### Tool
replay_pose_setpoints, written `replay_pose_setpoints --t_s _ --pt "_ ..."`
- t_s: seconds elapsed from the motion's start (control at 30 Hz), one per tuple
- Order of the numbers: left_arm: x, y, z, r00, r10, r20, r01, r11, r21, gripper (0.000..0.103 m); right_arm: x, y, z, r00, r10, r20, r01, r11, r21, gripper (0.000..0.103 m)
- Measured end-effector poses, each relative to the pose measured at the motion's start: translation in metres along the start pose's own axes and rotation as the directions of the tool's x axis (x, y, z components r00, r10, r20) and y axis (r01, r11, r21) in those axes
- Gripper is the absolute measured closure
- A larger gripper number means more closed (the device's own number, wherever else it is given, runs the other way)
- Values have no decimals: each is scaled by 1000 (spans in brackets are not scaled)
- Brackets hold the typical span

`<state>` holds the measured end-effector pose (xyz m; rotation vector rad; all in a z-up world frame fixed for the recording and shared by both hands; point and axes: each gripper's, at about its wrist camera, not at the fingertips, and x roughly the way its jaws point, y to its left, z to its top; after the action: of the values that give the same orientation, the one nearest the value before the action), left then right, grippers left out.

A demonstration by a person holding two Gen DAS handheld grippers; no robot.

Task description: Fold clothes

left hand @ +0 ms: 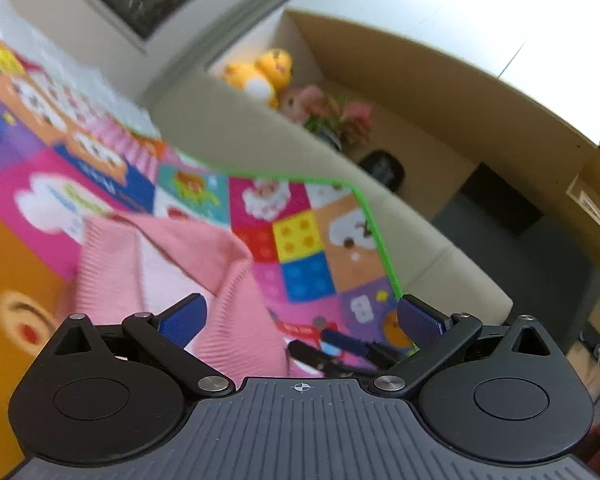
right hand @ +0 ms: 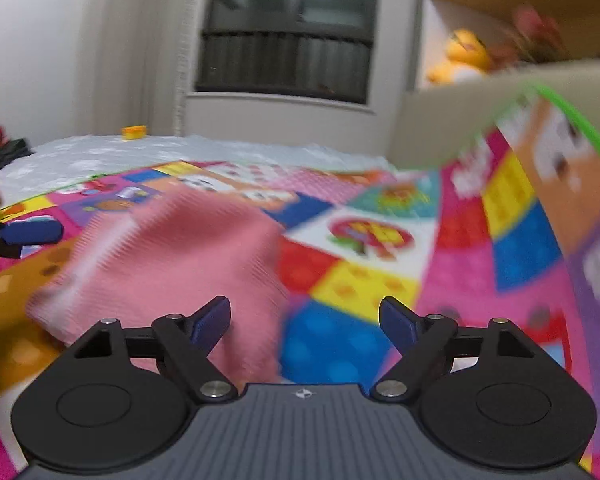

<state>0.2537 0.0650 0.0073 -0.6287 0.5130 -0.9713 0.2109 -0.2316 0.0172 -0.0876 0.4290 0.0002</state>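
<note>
A pink ribbed garment is seen lying on the colourful play mat (its green edge against a beige sofa), while the left gripper and right gripper are held wide apart and empty, plush toys being shelved behind.

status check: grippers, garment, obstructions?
Left gripper open, empty. Right gripper open, empty. Pink ribbed knit garment rumpled on colourful patchwork play mat, ungrasped. Nothing on the garment.
</note>
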Motion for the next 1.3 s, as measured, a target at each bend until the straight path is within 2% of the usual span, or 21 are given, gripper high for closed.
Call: replay_pose_setpoints --t_s 0.1,0.17,0.37,0.5,0.6,0.7,0.8,0.87,0.93,1.0,1.07,1.17,1.23,1.3 --pt "31 6 0 993 69 -92 -70 997 -13 0 -1 -10 -18 999 -5 33 3 999 47 14" --pt "46 8 1 989 71 -130 -72 997 -7 0 0 -15 -29 999 7 40 -11 996 86 9" --pt "84 9 11 981 -46 -186 37 998 -51 0 2 -27 -42 999 36 41 -42 987 154 3" --pt "106 4 18 978 -83 -190 70 995 -78 0 5 -31 -43 999 42 29 -47 982 185 1" --pt "88 3 36 991 -116 -68 108 988 -110 0 5 -35 -46 999 46 28 -51 976 212 0" --pt "44 6 61 988 -108 110 121 986 -116 0 5 -36 -46 999 47 25 -51 974 222 0" --pt "-13 8 82 971 -23 238 44 996 -82 0 8 -35 -46 999 47 16 -49 975 215 0" --pt "-43 9 87 960 42 278 -22 997 -75 0 10 -34 -46 999 47 10 -48 976 211 0" --pt "-63 12 86 954 73 290 -48 995 -93 0 12 -34 -46 999 48 1 -47 976 213 0" --pt "-63 14 79 963 61 264 -32 993 -112 0 13 -34 -46 999 46 -5 -44 976 211 0" --pt "-47 15 68 980 23 200 4 991 -134 0 13 -32 -46 999 39 -6 -37 978 205 0" --pt "-19 15 50 995 -26 100 43 985 -168 0 11 -29 -46 1000 24 0 -24 982 190 0" --pt "9 14 36 1000 -2 24 6 987 -162 0 10 -28 -46 1000 20 6 -20 983 183 0" --pt "32 8 26 995 93 -25 -95 990 -100 0 9 -29 -47 1000 19 11 -21 983 184 0"
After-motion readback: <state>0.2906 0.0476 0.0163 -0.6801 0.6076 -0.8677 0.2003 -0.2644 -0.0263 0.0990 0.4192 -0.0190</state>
